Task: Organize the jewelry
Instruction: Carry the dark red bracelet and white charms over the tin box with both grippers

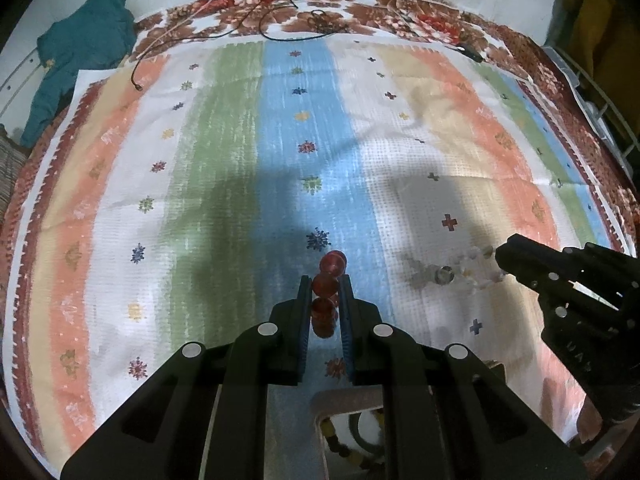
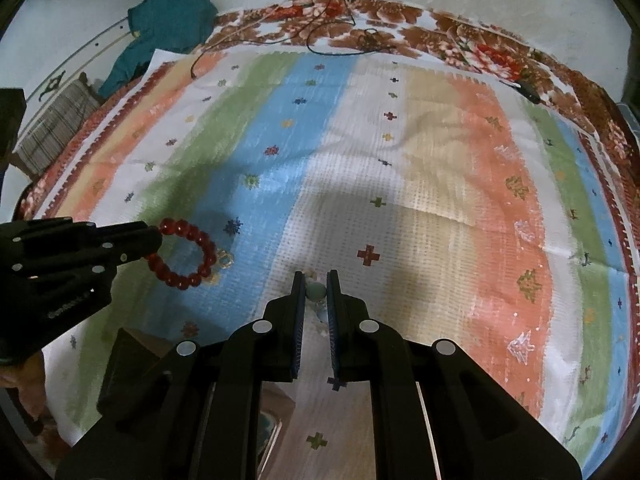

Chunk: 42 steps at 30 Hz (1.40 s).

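My left gripper (image 1: 325,285) is shut on a red bead bracelet (image 1: 326,292); in the right wrist view the bracelet (image 2: 188,254) hangs as a ring from that gripper (image 2: 154,240), with a small gold charm (image 2: 225,259) at its far side. My right gripper (image 2: 316,280) is shut on a pale, clear bead bracelet (image 2: 314,291); in the left wrist view this bracelet (image 1: 452,274) trails out from the right gripper (image 1: 502,258) over the cloth.
A striped cloth (image 1: 280,140) covers the bed. An open box (image 1: 344,404) holding beaded jewelry sits below my left gripper; its dark lid (image 2: 132,356) shows in the right wrist view. Thin cords (image 1: 280,20) and a teal garment (image 1: 80,52) lie at the far edge.
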Each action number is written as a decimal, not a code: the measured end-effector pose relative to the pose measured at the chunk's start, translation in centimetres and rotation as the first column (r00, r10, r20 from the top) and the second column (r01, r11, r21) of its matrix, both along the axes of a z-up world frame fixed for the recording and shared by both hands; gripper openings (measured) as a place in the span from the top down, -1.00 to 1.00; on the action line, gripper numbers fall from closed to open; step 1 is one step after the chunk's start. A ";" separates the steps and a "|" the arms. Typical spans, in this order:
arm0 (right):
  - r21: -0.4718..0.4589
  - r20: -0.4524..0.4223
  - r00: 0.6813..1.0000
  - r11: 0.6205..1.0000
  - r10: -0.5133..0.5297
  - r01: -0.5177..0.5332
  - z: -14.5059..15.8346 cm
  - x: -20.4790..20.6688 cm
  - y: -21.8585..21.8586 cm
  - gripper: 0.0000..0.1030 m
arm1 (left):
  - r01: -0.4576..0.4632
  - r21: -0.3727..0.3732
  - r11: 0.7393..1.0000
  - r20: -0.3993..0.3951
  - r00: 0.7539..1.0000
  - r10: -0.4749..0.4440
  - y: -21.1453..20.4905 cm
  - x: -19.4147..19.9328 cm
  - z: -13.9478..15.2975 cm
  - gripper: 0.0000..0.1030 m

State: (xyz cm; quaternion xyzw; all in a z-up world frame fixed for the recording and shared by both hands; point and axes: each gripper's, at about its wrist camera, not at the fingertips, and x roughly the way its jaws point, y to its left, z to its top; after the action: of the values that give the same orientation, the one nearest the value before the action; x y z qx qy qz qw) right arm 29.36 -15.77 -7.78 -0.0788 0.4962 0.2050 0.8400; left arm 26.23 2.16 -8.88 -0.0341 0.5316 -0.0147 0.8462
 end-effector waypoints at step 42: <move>0.065 0.113 0.994 0.998 0.015 -0.022 5.9 -7.2 -0.7 0.77 | 0.014 -0.005 1.000 0.133 0.991 -0.013 -1.8 -7.1 5.9 0.75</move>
State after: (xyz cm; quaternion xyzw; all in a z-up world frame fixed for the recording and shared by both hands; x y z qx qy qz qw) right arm 22.17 -16.48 -1.93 -0.0669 0.4404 0.2244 0.8667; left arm 19.11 0.38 -2.96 -0.0320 0.4743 -0.0245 0.8794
